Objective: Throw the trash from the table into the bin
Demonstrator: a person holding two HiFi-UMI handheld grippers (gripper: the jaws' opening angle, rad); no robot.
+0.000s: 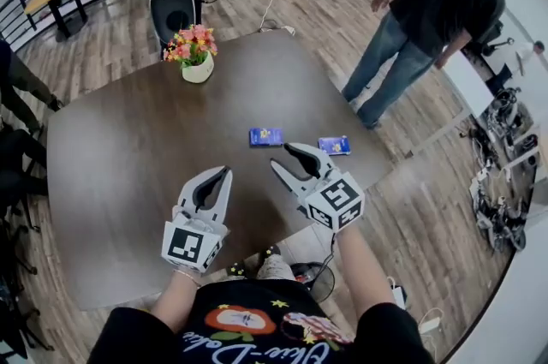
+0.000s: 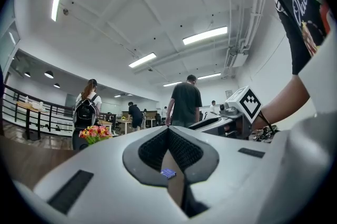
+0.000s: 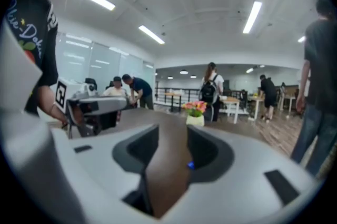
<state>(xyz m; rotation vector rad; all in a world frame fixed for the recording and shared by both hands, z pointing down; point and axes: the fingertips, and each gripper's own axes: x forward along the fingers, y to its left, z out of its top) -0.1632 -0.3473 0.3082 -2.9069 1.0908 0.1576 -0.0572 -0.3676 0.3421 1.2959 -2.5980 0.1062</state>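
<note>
Over the broad dark worktop (image 1: 128, 148) my two forearms reach forward side by side, both low and near level, the right tipped slightly toward the wood. My left claw (image 1: 225, 173) is clenched on nothing, tips meeting, and my right claw (image 1: 282, 156) stands released with bare wood showing in its gap. I judge the right should slide astride the nearer blue packet (image 1: 266, 136) just ahead (a second blue packet (image 1: 334, 145) lies near the right edge) and pinch it low; no bin is in sight.

Two blue packets (image 1: 266, 136), one flower pot (image 1: 198, 67).
</note>
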